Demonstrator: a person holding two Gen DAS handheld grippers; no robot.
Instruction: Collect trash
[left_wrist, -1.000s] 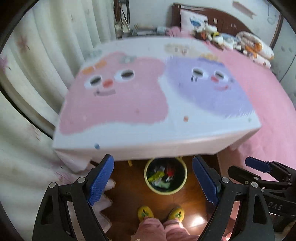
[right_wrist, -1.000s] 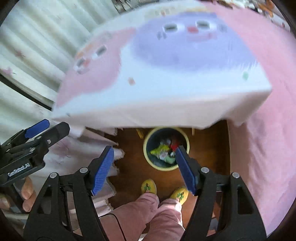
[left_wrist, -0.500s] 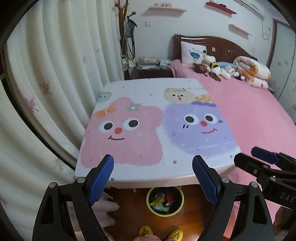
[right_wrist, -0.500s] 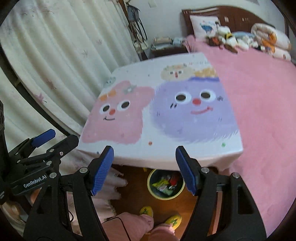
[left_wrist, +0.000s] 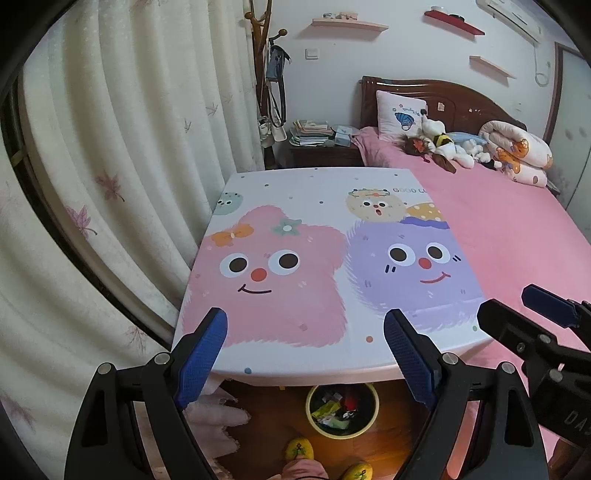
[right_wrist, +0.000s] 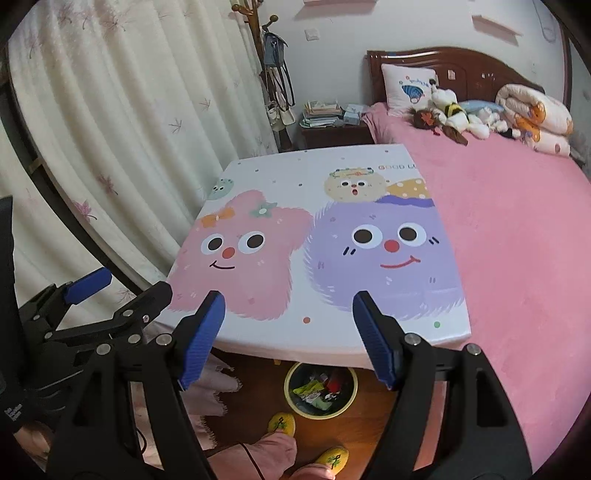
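A yellow-rimmed trash bin (left_wrist: 308, 408) (right_wrist: 287, 387) stands on the wood floor under the near edge of the table (left_wrist: 314, 184) (right_wrist: 295, 166). Crumpled wrappers (left_wrist: 327, 410) (right_wrist: 312, 391) lie inside it. No loose trash shows on the cartoon-printed tabletop. My left gripper (left_wrist: 306, 321) hangs open above the table's near edge with nothing between its blue pads. My right gripper (right_wrist: 289, 301) hangs beside it to the right, its jaws opening and empty. Each gripper shows in the other's view: the right (left_wrist: 535, 306), the left (right_wrist: 122, 291).
A pink bed (left_wrist: 498, 221) with plush toys and a rolled quilt adjoins the table's right side. White curtains (left_wrist: 129, 147) hang on the left. A nightstand (left_wrist: 321, 147) with books stands behind. The person's pink trouser legs and yellow slippers (right_wrist: 282, 422) are by the bin.
Both grippers have risen from low over the bin to above the table's edge and tilted up. The whole tabletop and the room behind have come into view.
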